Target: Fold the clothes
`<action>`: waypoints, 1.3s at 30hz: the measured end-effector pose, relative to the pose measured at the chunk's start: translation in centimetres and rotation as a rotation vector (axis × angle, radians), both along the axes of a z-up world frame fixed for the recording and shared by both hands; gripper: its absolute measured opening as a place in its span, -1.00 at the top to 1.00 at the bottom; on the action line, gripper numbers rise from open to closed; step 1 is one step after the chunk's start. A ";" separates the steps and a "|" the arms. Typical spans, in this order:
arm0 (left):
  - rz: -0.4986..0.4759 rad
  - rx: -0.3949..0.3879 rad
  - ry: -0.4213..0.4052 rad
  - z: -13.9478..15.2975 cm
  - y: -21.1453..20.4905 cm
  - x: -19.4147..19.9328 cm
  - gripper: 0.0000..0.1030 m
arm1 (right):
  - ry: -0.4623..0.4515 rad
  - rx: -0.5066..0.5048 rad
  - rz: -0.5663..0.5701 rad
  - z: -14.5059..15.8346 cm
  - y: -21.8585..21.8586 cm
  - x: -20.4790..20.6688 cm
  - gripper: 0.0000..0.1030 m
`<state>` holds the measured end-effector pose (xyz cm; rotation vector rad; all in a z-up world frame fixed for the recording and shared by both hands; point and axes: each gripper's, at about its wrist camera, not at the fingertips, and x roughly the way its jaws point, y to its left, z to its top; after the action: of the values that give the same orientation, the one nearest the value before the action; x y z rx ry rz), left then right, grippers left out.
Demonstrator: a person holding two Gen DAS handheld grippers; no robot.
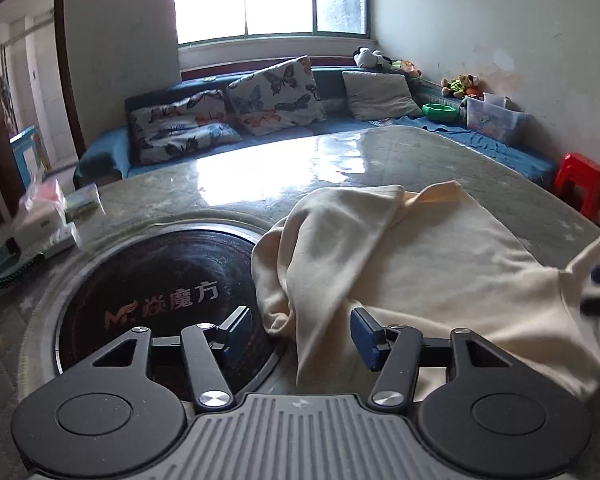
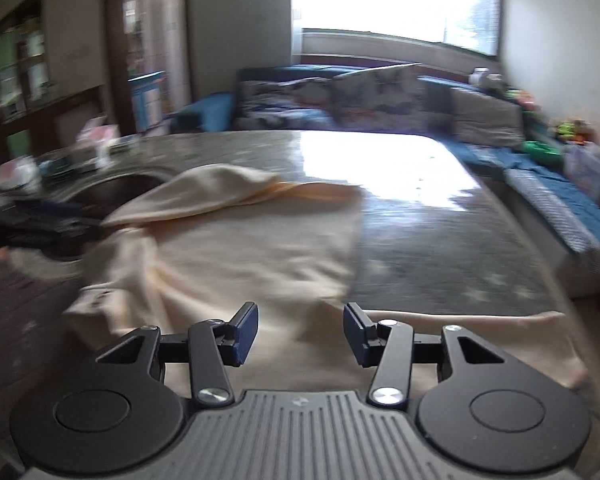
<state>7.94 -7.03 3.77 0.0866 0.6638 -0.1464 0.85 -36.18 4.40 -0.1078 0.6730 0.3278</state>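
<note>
A cream garment (image 1: 420,256) lies crumpled on the grey-green table (image 1: 260,172), its left part bunched over the rim of a round black hotplate (image 1: 160,292). My left gripper (image 1: 300,336) is open, a hanging fold of the cloth between its fingers, not clamped. In the right wrist view the same garment (image 2: 236,256) spreads in front of my right gripper (image 2: 300,334), which is open and empty just above the cloth. The left gripper shows blurred at the left edge of the right wrist view (image 2: 32,224).
Boxes and packets (image 1: 44,220) sit at the table's left end. A blue bench sofa with butterfly cushions (image 1: 260,96) runs behind the table. A clear storage box (image 1: 494,118) and toys are at the right. A red stool (image 1: 580,184) stands by the table's right edge.
</note>
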 end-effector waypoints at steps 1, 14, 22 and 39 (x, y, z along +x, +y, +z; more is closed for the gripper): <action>0.008 -0.005 0.012 -0.3 0.1 0.5 0.06 | 0.005 0.007 0.047 -0.1 1.1 -0.1 0.07; 0.030 -0.104 0.058 -0.6 3.2 -2.3 0.89 | -0.062 -0.120 0.456 -1.7 11.7 -1.8 0.35; 0.055 -0.138 0.089 -0.2 5.8 -8.7 0.89 | 0.096 -0.023 0.604 -1.8 12.2 -3.0 0.99; -0.124 0.100 -0.021 1.0 -0.5 -6.3 0.18 | 0.133 0.041 0.553 0.4 8.4 -2.4 0.71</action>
<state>1.67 -7.56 4.79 0.2251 0.6453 -0.2314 -1.54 -27.74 4.82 -0.2352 0.7619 0.8859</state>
